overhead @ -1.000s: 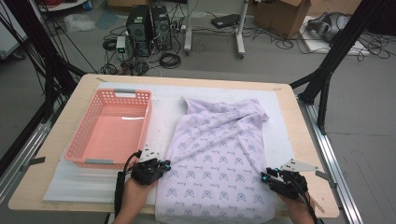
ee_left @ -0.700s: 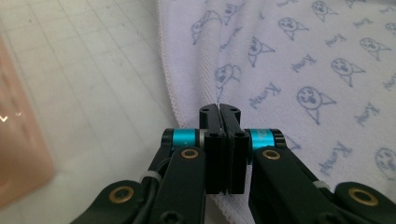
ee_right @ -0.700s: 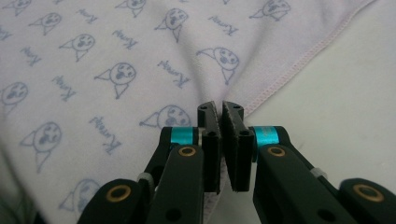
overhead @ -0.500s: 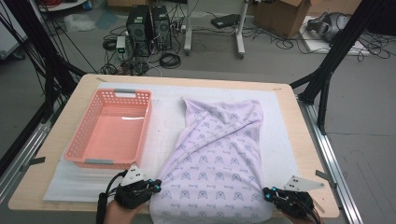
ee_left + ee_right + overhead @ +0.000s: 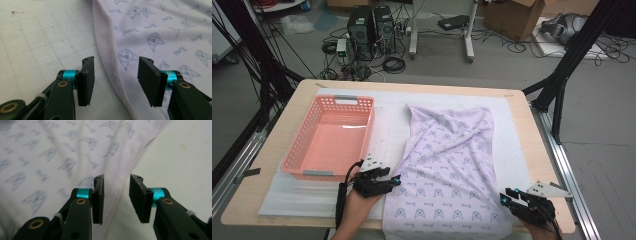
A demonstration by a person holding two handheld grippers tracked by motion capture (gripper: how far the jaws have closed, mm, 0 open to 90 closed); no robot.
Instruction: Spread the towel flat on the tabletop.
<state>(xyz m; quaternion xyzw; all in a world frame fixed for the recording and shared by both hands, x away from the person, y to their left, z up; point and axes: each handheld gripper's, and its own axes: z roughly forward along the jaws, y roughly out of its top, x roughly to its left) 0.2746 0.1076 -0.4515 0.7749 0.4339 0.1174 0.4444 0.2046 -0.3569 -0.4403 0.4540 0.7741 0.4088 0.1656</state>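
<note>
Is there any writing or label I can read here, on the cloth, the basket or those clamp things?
Cloth: small scribbled word marks between the printed animal faces, too blurred to read.
Pink basket: no writing visible.
Left gripper and right gripper: no labels visible.

No brand, number or sign can be read. The lilac cloth (image 5: 447,165) carries small script-like squiggles (image 5: 130,31) beside its printed cartoon faces, perhaps a word, but too blurred in the left gripper view to make out
</note>
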